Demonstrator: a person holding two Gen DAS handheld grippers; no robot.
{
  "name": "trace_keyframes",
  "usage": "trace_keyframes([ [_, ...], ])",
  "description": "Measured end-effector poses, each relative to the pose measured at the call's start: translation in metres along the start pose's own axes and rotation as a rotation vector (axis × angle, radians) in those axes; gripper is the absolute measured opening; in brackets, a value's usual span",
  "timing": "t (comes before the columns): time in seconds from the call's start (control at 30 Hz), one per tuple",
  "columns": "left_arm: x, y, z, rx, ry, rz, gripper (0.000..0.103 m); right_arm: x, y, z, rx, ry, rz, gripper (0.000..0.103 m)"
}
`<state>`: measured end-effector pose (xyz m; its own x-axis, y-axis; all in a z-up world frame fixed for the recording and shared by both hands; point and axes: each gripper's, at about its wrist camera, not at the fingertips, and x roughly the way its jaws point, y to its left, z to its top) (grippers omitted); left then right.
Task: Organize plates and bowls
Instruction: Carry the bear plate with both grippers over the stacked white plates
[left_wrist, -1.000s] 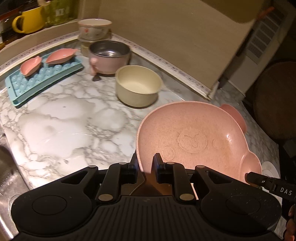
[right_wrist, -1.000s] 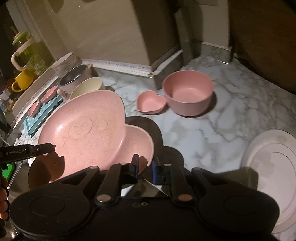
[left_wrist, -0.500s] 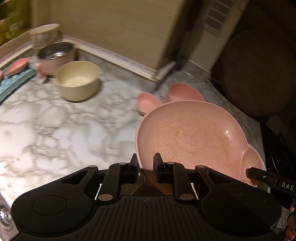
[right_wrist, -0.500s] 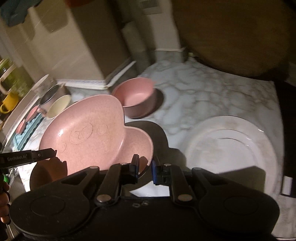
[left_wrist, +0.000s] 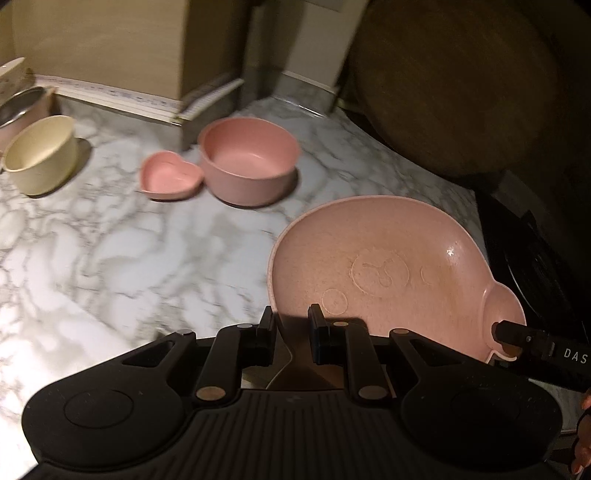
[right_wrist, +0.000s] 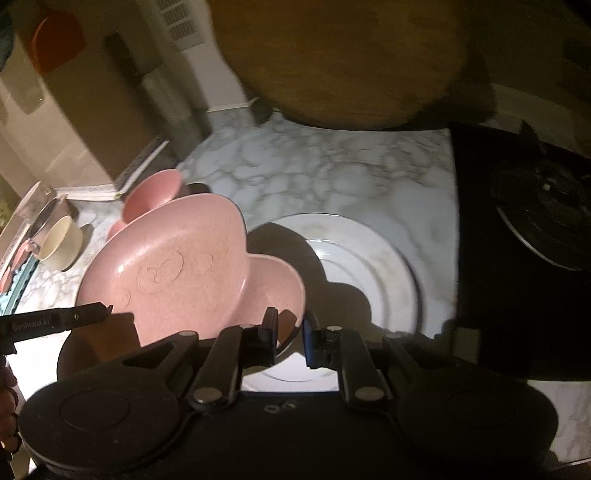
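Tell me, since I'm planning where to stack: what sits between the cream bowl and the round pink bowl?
In the left wrist view, a small pink heart-shaped dish sits between the cream bowl and the round pink bowl, close against the pink one.

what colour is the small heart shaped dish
Pink heart-shaped dish, clearest in the left wrist view.

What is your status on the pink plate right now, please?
Left gripper and right gripper both shut on pink plate, held off the counter. White plate beneath it. Nothing in the way.
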<state>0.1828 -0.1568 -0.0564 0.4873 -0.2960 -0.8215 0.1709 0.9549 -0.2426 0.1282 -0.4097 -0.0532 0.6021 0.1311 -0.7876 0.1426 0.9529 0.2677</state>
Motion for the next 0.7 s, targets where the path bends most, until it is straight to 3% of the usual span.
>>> trace_keyframes([
  [0.7, 0.045, -0.083, -0.013, 0.135, 0.059, -0.049, 0.017, -0.015, -0.093, -0.016, 0.104, 0.035, -0.059, 0.013],
])
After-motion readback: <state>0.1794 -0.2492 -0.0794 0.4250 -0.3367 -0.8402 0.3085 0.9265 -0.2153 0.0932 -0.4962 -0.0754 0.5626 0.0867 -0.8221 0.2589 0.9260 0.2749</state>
